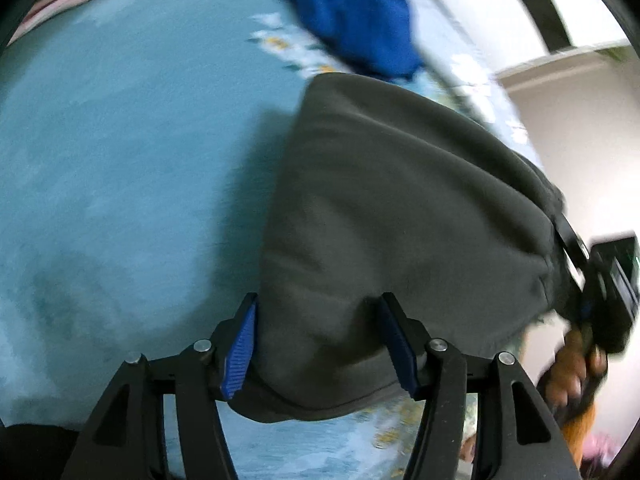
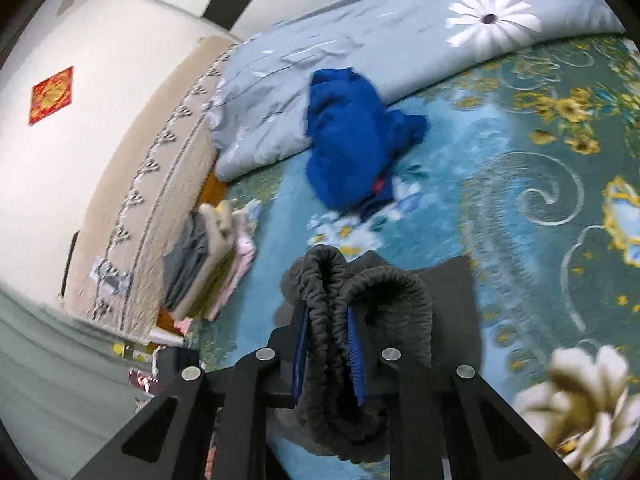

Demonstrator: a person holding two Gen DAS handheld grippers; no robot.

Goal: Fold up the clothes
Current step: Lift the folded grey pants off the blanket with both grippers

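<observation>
Right up against the lens, the dark grey garment (image 1: 400,208) is the big thing, stretched between both grippers over the teal floral blanket (image 1: 120,160). Its long axis runs from the near left corner out to the far right in the left wrist view, so both hands are on it, one at each end. Looks like the left gripper (image 1: 316,344) has its jaws fairly wide with a thick fold of fabric filling the gap; I honestly can't tell if the pads are really pinching it or just cradling it. Over on the right gripper (image 2: 328,352), the jaws are narrow and clamped on the bunched elastic waistband (image 2: 324,308), held above the blanket. My guess: next move swings one end over the other. The blue garment (image 2: 352,144) lies further off, and the folded stack (image 2: 208,256) sits far left.
</observation>
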